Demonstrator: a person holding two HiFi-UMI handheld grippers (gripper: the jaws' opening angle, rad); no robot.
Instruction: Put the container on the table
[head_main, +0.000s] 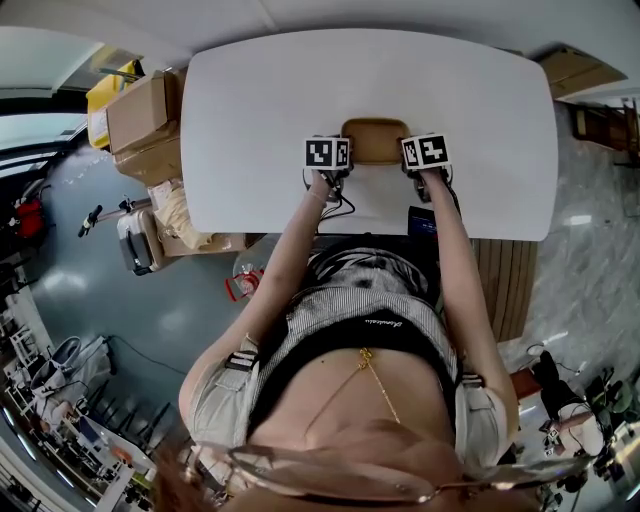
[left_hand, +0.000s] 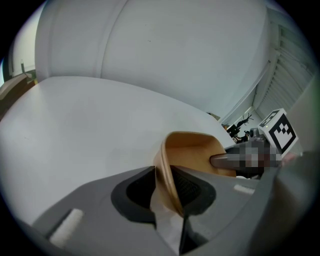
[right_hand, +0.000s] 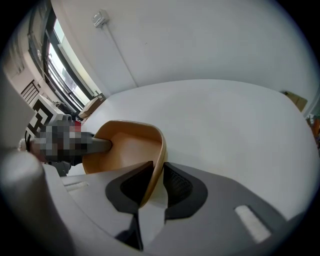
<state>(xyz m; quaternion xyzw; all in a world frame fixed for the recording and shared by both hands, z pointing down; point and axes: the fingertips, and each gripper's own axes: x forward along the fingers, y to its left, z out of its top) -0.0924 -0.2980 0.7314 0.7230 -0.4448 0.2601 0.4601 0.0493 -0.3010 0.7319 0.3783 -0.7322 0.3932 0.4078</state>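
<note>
A tan, shallow container (head_main: 375, 138) rests on the white table (head_main: 260, 110), near its front edge, between my two grippers. My left gripper (left_hand: 167, 192) is shut on the container's left wall (left_hand: 167, 170), one pad inside and one outside. My right gripper (right_hand: 152, 187) is shut on the opposite wall (right_hand: 157, 160) in the same way. In the head view the left gripper (head_main: 328, 172) and right gripper (head_main: 428, 172) flank the container, their marker cubes above it. The container is empty (right_hand: 125, 147).
Cardboard boxes (head_main: 140, 115) stand on the floor left of the table, with a yellow item behind them. A wooden surface (head_main: 505, 285) lies at the front right. The table's far half (head_main: 400, 70) is bare white.
</note>
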